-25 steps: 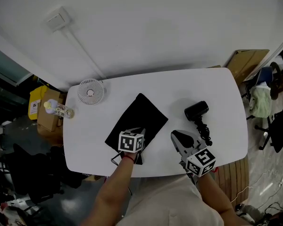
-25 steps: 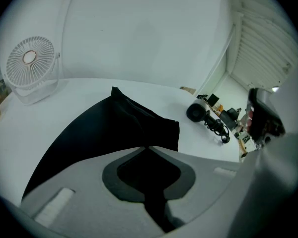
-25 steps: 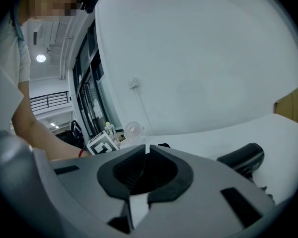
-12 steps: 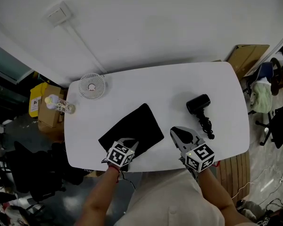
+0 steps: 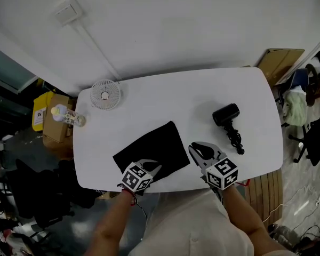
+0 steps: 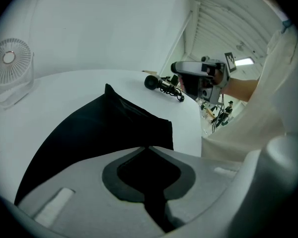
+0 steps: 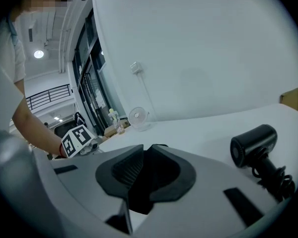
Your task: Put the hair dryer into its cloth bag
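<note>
One limp cloth bag (image 5: 152,149), cylindrical hair dryer (image 5: 225,114).

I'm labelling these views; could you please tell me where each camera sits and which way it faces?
Head view: on the head, steeply down onto the table; forearms, left gripper, right gripper.
Left gripper view: on that gripper, along jaws shut on the cloth bag, toward the hair dryer; right forearm shows.
Right gripper view: likewise, along shut jaws toward the fan; left wrist shows.
All share hair dryer and fan.
</note>
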Tool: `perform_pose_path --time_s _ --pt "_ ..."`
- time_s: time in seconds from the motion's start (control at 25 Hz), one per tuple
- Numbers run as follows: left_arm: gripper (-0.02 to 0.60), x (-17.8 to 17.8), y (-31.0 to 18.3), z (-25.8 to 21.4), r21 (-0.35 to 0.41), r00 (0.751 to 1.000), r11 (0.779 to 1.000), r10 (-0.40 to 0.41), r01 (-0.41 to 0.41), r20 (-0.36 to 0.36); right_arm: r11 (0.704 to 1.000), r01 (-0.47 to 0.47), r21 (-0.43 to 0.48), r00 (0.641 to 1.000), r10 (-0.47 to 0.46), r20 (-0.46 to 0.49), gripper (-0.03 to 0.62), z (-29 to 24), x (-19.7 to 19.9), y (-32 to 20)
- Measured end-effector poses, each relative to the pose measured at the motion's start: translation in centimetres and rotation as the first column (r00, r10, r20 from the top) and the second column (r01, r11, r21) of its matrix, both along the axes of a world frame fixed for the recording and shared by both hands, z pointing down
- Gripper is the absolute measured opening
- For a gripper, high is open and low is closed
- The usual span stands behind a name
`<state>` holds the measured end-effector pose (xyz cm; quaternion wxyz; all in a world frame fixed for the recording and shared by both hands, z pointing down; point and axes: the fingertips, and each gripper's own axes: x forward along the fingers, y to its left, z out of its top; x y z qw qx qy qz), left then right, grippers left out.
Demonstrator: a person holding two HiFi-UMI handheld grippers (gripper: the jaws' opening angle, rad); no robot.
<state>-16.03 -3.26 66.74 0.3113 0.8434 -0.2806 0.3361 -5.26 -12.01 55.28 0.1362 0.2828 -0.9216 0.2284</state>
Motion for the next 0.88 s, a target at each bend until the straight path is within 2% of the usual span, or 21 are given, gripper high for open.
perform_pose_path --time_s 0.12,0.28,0.48,0.76,0.88 --pt "0.025 0.2 0.0 -0.6 0.047 0.999 0.998 0.042 -0.043 0.017 0.994 0.079 -0.070 0.995 -0.082 -0.051 0.126 2.4 -1.7 0.2" --pt "0.023 0.5 0.2 -1.9 0.135 0.995 0.986 0.094 -0.097 0.025 0.973 0.156 -0.171 0.981 -0.172 -0.084 0.167 5.6 -4.2 -0.2" --pt "0.021 -0.1 0.3 -2.1 0.159 0.996 0.983 0.087 -0.089 0.021 0.945 0.190 -0.267 0.963 -0.232 -0.134 0.170 9.2 -6.3 -1.4" --pt "0.021 -0.2 0.4 -2.3 0.172 0.995 0.980 0.103 -0.105 0.016 0.913 0.283 -0.294 0.913 -0.350 -0.209 0.170 11.6 -8.7 -1.9" --pt "0.021 -0.3 0.5 -2.3 0.176 0.994 0.978 0.108 -0.108 0.009 0.903 0.296 -0.311 0.905 -0.369 -0.210 0.169 12.0 -9.3 -2.2"
